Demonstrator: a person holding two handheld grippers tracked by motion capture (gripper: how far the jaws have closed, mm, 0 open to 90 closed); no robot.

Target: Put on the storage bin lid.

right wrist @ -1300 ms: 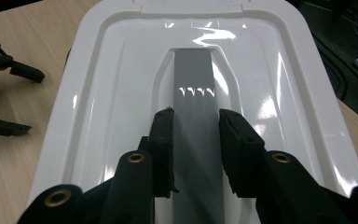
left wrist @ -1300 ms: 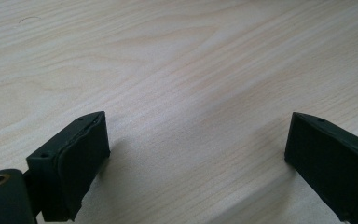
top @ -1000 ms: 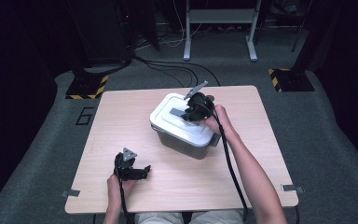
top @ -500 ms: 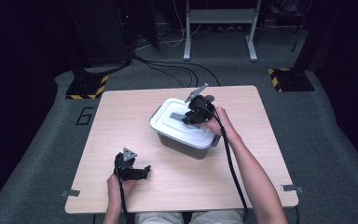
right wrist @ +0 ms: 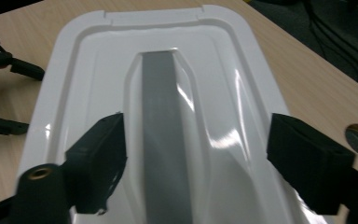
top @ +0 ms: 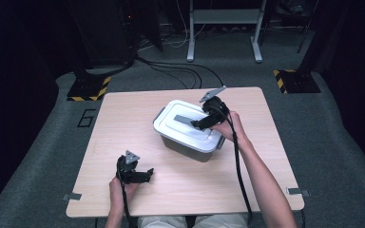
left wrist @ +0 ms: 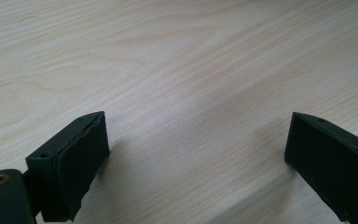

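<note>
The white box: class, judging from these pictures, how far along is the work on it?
Done: the lid sits on the white box. In hand: the right gripper, jaws just opened, hangs above the lid's grey handle, pressing nothing. Left: any grip or lift; the left gripper waits open on the table.

The table (top: 123, 123) is pale wood, smooth and matt. The box lid (right wrist: 223, 93) is shiny white plastic with a dull grey handle (right wrist: 161, 140).
</note>
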